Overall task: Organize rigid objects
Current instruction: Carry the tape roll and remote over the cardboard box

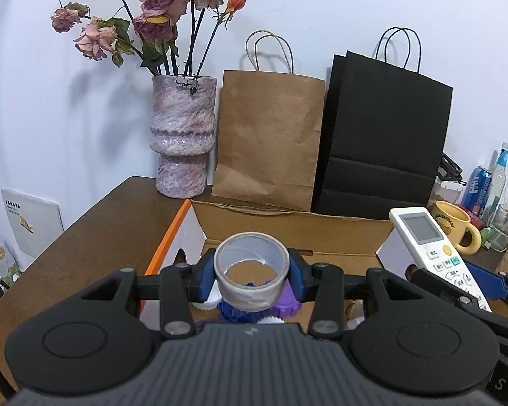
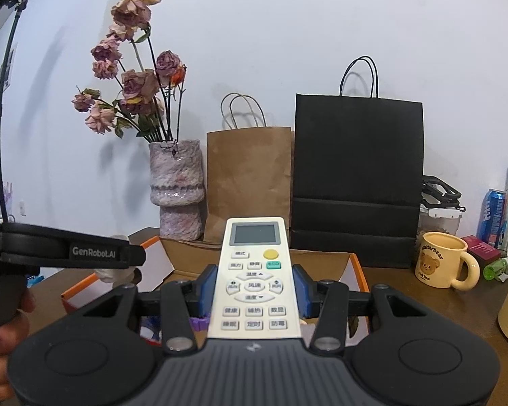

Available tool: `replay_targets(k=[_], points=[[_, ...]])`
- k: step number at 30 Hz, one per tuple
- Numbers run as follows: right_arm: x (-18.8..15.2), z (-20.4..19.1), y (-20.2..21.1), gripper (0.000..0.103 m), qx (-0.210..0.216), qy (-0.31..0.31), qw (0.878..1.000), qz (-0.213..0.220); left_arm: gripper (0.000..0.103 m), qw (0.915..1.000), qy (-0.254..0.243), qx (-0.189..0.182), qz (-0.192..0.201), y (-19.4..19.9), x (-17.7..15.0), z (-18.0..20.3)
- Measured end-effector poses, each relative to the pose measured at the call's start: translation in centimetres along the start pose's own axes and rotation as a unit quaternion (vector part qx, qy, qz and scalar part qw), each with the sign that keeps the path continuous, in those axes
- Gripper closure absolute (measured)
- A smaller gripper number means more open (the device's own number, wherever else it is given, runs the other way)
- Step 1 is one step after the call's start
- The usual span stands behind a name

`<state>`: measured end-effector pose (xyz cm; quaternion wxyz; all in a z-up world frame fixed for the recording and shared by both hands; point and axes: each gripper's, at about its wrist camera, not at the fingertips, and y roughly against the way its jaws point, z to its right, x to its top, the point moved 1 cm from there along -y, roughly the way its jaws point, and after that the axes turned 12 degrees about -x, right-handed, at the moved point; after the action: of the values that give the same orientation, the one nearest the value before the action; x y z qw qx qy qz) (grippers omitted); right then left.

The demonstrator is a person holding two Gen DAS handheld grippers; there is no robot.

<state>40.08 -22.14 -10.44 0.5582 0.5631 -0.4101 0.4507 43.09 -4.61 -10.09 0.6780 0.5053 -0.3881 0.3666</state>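
Over box (image 1: 288, 223), grippers level, tape (image 1: 251, 270), remote (image 2: 255, 277)

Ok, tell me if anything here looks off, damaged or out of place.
Only small things. The roses in the vase are dried and drooping. A green bottle lies on its side by the mug. The cardboard box has a ragged back edge. The tape roll and remote look gripped squarely.
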Motion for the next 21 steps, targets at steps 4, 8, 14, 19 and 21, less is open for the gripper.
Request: replay_targets(k=[4, 8, 14, 19, 21], points=[[0.1, 0.0, -1.5, 0.058, 0.0, -0.002, 1.0, -0.003, 0.059, 1.0, 0.002, 0.002, -0.004, -1.5, 0.4, -0.3], [0.2, 0.0, -3.0, 0.058, -0.001, -0.002, 1.0, -0.009, 0.059, 0.9999, 0.002, 0.006, -0.009, -2.9, 0.7, -0.5], [0.2, 0.0, -5.3, 0.058, -0.002, -0.003, 1.0, -0.022, 0.059, 0.9998, 0.0, 0.009, -0.018, -4.8, 1.0, -0.9], [0.2, 0.2, -7.0, 0.058, -0.002, -0.004, 1.0, -0.03, 0.059, 0.9995, -0.003, 0.016, -0.028, -6.3, 1.1, -1.3], [0.2, 0.2, -7.6, 0.058, -0.001, -0.003, 0.999, -0.035, 0.059, 0.9993, -0.007, 0.017, -0.031, -6.8, 1.0, -1.4]])
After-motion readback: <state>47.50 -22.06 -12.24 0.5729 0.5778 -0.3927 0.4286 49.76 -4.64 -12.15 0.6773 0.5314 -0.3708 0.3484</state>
